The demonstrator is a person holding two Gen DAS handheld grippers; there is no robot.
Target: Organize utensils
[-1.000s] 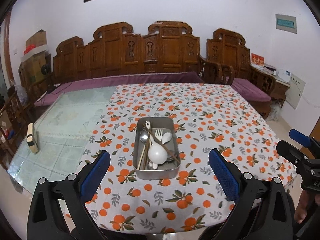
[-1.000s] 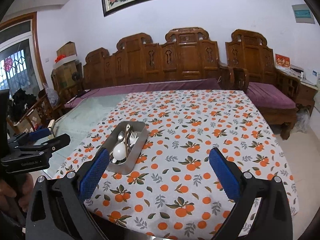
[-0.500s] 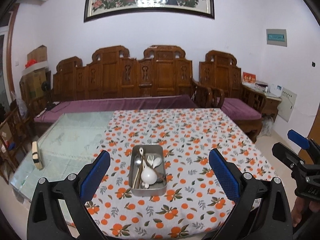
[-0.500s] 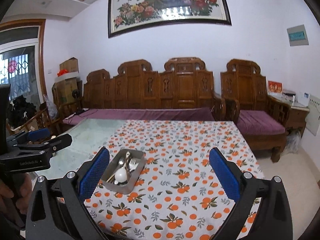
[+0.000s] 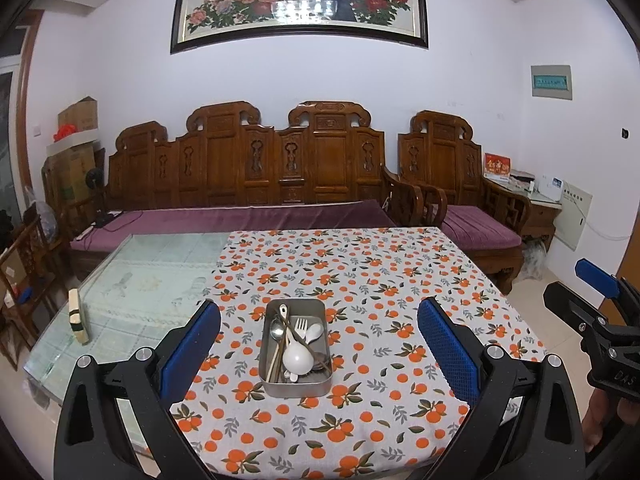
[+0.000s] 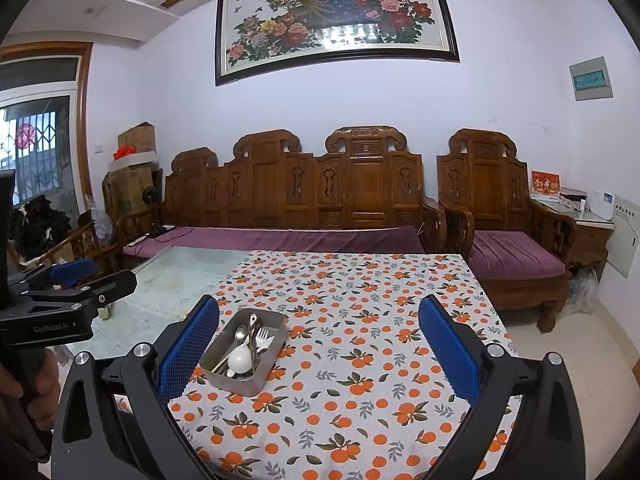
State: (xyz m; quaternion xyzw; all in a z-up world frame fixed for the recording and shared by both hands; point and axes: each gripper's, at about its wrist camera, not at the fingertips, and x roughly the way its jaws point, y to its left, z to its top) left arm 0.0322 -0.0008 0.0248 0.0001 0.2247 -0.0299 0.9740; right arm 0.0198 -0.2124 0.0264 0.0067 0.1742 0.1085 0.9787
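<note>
Nearest to me, at six o'clock, the left gripper [image 5: 318, 340] hangs over the near edge of the table with its blue-padded jaws spread wide and nothing between them. At about three o'clock from it the right gripper [image 6: 318, 340] is held the same way, jaws wide apart and empty, well clear of the cloth.

Just beyond, toward twelve o'clock, a metal tray [image 5: 297, 388] sits flat on the orange-print tablecloth [image 5: 400, 280], near the table's front edge. Inside it the utensils lie jumbled together: a white ladle [image 5: 297, 358] bowl-up in the middle, a steel spoon [image 5: 276, 329] at its ten o'clock, a white fork [image 5: 301, 326] at twelve, and wooden chopsticks [image 5: 276, 356] slanting along the left side.

Out at nine o'clock the bare glass tabletop [image 5: 140, 280] shows, with a small block [image 5: 76, 316] near its edge. Farther back stands a carved wooden bench [image 5: 256, 168] with a purple cushion, and above it a framed flower painting [image 5: 300, 0] on the wall.
</note>
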